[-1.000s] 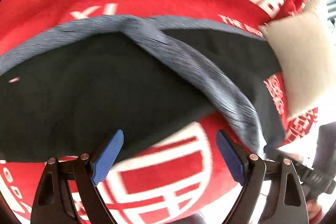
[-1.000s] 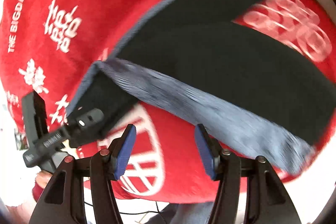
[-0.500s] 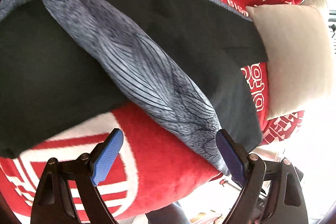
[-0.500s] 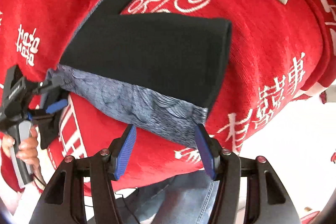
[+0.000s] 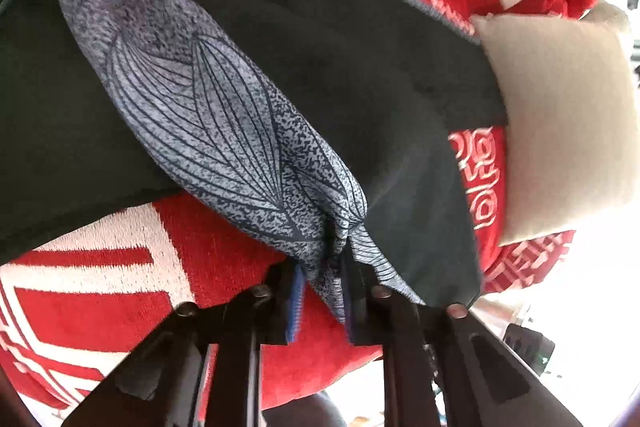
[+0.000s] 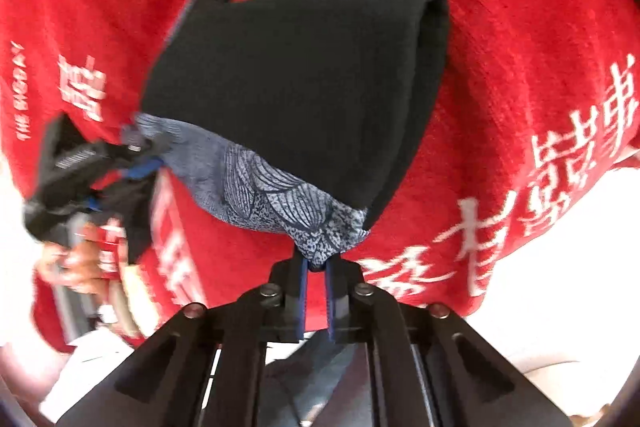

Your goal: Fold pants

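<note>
Dark pants (image 5: pixel 360 87) with a blue-grey leaf-patterned band (image 5: pixel 220 115) lie on a red blanket. My left gripper (image 5: pixel 324 275) is closing, and its blue pads pinch one bunched end of the band. In the right wrist view the dark pants (image 6: pixel 300 87) lie folded over, the patterned band (image 6: pixel 272 195) along their near edge. My right gripper (image 6: pixel 316 265) is closing on the band's other corner, cloth squeezed between its pads. The left gripper (image 6: pixel 140 163) shows there too, blurred, at the band's far left end, with the hand (image 6: pixel 80 259) holding it.
The red blanket (image 5: pixel 100 307) with white characters covers the whole surface (image 6: pixel 520 47). A beige cushion (image 5: pixel 560 127) rests on the right, touching the pants' edge. The blanket's near edge drops off just under both grippers; blue denim (image 6: pixel 312 367) shows below.
Both grippers stood open above the blanket; they have come down to the ends of the patterned band and closed on it. The band now bunches at each grip.
</note>
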### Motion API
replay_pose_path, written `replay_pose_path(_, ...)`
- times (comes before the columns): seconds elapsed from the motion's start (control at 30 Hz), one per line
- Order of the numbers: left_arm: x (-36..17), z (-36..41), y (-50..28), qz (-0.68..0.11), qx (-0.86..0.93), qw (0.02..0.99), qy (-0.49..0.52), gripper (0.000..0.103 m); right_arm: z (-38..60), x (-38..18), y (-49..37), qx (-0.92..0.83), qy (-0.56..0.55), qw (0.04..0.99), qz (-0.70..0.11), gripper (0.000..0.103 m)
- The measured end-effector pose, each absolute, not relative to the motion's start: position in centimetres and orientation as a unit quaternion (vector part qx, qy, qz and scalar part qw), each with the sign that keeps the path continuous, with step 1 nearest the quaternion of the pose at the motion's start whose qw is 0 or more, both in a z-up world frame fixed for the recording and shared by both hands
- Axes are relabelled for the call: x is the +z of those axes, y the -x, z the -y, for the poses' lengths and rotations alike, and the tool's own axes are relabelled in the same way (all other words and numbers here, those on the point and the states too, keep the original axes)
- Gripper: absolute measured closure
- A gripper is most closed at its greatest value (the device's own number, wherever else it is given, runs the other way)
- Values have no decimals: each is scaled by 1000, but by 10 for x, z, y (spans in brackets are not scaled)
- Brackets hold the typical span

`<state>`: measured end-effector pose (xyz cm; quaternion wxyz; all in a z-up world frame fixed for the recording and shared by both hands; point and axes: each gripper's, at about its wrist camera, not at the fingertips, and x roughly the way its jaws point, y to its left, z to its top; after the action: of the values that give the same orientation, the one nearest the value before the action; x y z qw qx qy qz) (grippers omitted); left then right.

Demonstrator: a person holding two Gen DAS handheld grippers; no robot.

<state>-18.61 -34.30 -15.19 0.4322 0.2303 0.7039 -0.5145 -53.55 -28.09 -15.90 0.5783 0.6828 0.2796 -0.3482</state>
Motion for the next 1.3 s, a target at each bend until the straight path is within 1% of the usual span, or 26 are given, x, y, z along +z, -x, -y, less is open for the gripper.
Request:
replay_pose_path(0.17, -119, 350, 184, -686, -537, 443, -210, 91, 302, -115, 526, -307, -668, 630, -249, 96)
replay_pose_path(0.4, -88, 383, 177, -687, -541, 454, -171, 91, 369, -69, 512, -276, -651, 677, -205, 97)
replay_pose_path(0.5, -83, 403, 173, -686, -543, 458, -157, 91, 401, -54, 509, -269, -637, 694, -198, 97)
replay_pose_path(0.7, -86, 456, 170, -675, -547, 473, -149, 91, 477, -42, 504, -259, -617, 717, -195, 97)
replay_pose_path(0.9, -112, 501, 165, -670, -534, 491, -155, 91, 556, -60, 497, -280, -617, 710, -195, 97)
replay_pose_path(1.0, -121, 516, 162, -651, -534, 514, -165, 91, 583, -81, 491, -304, -610, 698, -220, 97)
replay_pose_path(1.17, -137, 529, 153, -616, -510, 560, -216, 90, 611, -136, 494, -383, -602, 644, -277, 97)
replay_pose_path(1.2, -140, 529, 150, -613, -503, 565, -227, 90, 612, -143, 496, -396, -599, 635, -284, 94)
replay_pose_path(1.3, -142, 522, 141, -608, -488, 577, -242, 90, 614, -153, 495, -419, -575, 636, -299, 94)
